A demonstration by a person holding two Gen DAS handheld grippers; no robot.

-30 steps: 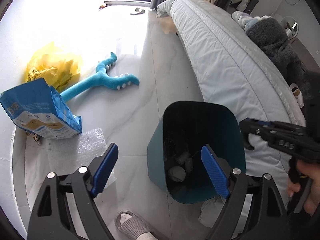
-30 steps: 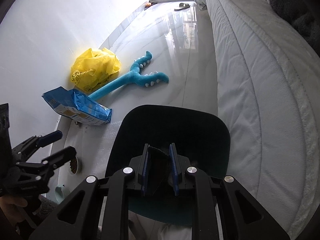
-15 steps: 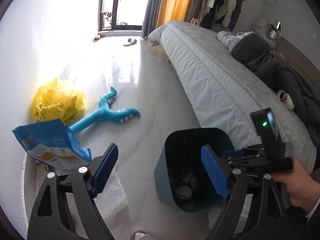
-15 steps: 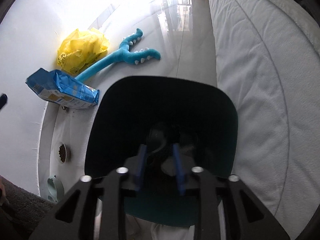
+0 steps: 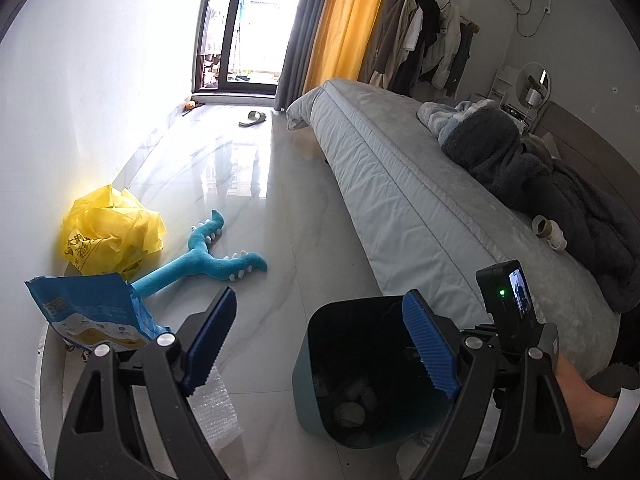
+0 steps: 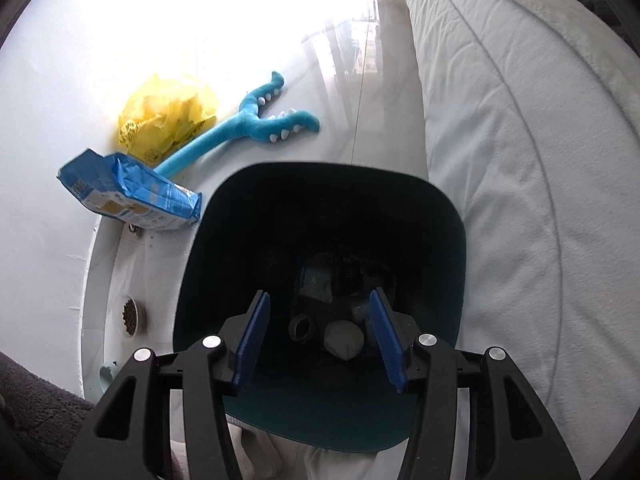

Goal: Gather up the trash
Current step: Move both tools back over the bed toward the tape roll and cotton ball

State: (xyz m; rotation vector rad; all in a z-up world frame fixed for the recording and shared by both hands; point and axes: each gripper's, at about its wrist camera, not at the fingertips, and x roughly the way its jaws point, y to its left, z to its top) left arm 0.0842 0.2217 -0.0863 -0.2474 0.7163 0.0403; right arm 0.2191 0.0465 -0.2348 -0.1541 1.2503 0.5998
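Observation:
A dark teal trash bin (image 6: pixel 448 224) stands on the floor beside the bed; trash lies at its bottom, including a dark crumpled piece (image 6: pixel 344 276) and a pale round lump (image 6: pixel 343 338). My right gripper (image 6: pixel 318 336) points down into the bin's mouth, its jaws opening with nothing between the pads. My left gripper (image 5: pixel 320 344) hangs wide open above the floor, left of the bin (image 5: pixel 316 396), holding nothing. A yellow plastic bag (image 5: pixel 108 232), a blue snack bag (image 5: pixel 92 316) and a sheet of bubble wrap (image 5: pixel 216 408) lie near the wall.
A blue plush toy (image 5: pixel 208 260) lies on the pale floor. The bed (image 5: pixel 420 208) runs along the right, with dark blankets and a cardboard roll (image 5: pixel 542 227) on it. A slipper (image 5: pixel 252 118) lies near the window. A small bowl of pet food (image 6: pixel 130 315) sits by the wall.
The right gripper opened over the bin and the dark item it held dropped in. The left gripper rose and tilted up, so more of the room shows.

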